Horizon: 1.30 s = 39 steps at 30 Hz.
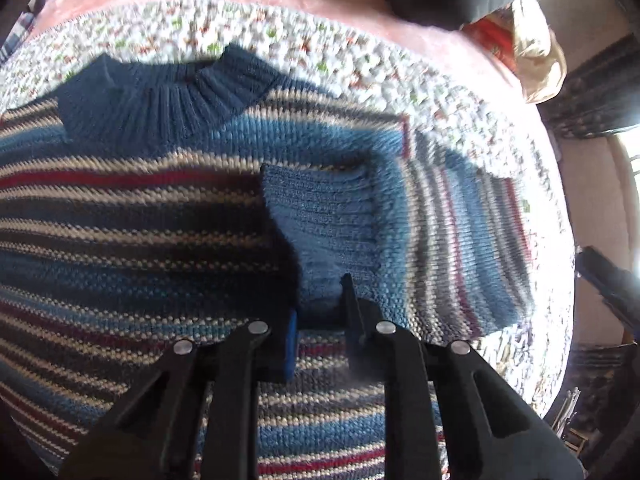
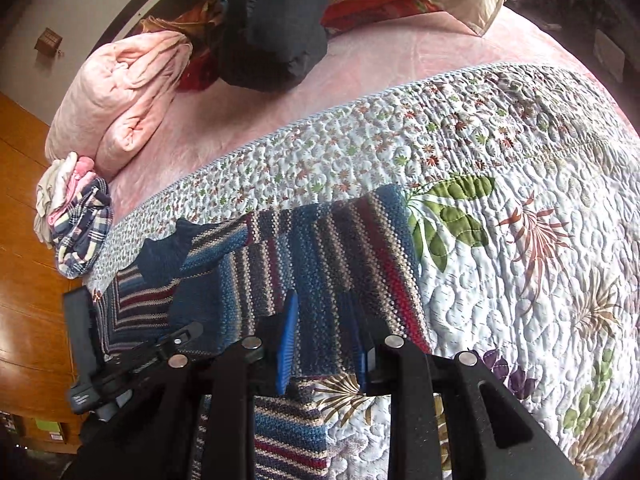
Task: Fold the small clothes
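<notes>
A small knitted sweater (image 1: 132,216) with blue, red, cream and dark stripes and a navy ribbed collar (image 1: 160,104) lies on a flowered quilt (image 2: 520,280). One sleeve is folded across the body, and its blue ribbed cuff (image 1: 320,224) is raised and casts a dark shadow. My left gripper (image 1: 322,320) is shut on that cuff, with knit filling the gap between its fingers. In the right wrist view my right gripper (image 2: 324,340) is shut on a lifted edge of the sweater (image 2: 320,272). More of the sweater lies below it. The left gripper (image 2: 120,364) shows at the left.
The quilt covers a pink bed (image 2: 380,64). A rolled pink blanket (image 2: 120,92), a dark garment (image 2: 276,28) and a pile of small clothes (image 2: 76,224) lie at the far and left sides. A wooden floor (image 2: 24,260) runs along the left. Bare quilt spreads to the right.
</notes>
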Tool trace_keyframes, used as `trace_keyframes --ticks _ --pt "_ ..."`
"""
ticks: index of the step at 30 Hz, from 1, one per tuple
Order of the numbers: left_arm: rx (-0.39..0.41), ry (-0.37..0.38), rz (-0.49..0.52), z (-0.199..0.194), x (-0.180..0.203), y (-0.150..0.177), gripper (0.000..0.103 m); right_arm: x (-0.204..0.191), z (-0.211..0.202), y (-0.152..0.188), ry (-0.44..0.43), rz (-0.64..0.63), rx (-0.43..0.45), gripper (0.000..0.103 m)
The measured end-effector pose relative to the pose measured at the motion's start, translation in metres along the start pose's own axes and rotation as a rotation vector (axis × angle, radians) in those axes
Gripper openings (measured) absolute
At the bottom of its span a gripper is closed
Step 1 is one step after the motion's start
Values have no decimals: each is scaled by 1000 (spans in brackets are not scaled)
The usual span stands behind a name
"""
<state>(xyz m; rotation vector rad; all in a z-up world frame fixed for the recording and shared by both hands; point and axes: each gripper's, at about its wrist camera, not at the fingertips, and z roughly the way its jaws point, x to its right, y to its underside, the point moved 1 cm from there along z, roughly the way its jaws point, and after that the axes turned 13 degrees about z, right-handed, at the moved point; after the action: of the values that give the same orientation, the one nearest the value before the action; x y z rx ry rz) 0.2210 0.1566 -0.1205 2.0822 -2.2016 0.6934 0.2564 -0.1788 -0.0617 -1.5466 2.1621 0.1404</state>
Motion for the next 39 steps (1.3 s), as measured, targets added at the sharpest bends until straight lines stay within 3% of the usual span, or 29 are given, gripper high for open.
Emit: trace_keyframes --ticks 6,9,12,15,19,23,28,30,33,36,39 --pt "97 -51 48 -56 -18 4 16 6 22 7 31 -7 -64 27" --pt "127 -85 37 -77 -41 6 16 8 38 13 38 10 -110 38" --pt "156 -121 29 -98 -68 11 16 9 58 21 6 35 -186 38" --pt "173 -154 1 -112 -97 19 16 2 72 32 28 0 -213 38" --pt "171 -162 -38 -111 -131 28 16 -13 85 45 57 -57 -231 37" --pt "114 -197 -55 -85 -149 31 17 -19 94 54 111 -97 -228 36" --pt "15 -261 -75 -49 -170 45 29 -23 108 66 196 -159 -218 39" --pt "20 -249 -98 -50 -177 48 34 -25 109 67 212 -176 -213 39" --pt "64 -272 -140 -75 -183 42 32 -36 99 67 234 -224 -178 38" --pt "160 -283 -128 -108 -176 36 34 -53 74 62 196 -256 -108 38" --pt "200 -241 -86 -118 -154 28 44 -67 57 59 60 -237 -110 38"
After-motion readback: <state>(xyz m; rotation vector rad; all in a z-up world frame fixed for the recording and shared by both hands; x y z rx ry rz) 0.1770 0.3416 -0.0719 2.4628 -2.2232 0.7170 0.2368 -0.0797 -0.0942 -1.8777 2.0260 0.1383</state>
